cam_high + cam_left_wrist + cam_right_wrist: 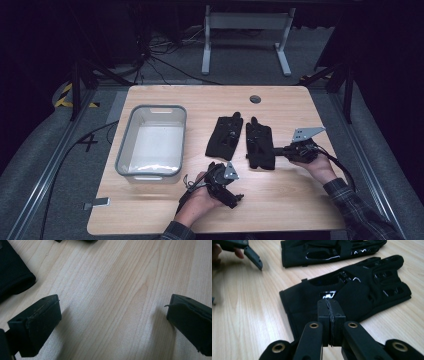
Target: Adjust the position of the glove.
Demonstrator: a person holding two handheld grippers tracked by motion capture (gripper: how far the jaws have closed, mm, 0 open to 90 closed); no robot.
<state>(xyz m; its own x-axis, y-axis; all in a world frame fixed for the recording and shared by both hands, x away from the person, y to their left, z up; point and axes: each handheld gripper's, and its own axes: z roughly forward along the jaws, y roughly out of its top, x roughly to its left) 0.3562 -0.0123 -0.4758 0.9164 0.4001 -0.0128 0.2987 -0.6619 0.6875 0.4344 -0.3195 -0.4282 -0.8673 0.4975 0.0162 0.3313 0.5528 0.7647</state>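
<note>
left gripper (239, 198): we've got it low over the table (280, 210), jaws wide apart, empty
right gripper (329, 305): level, jaws pinched on the near glove's (362, 290) edge
writing: white marks, unreadable

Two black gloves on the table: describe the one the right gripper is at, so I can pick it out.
Start at the grey bin on the table's left half; two black gloves lie side by side to its right. Take the right glove, the one farther from the bin. Unlike the left glove, it has the right gripper at its edge, jaws shut.
</note>
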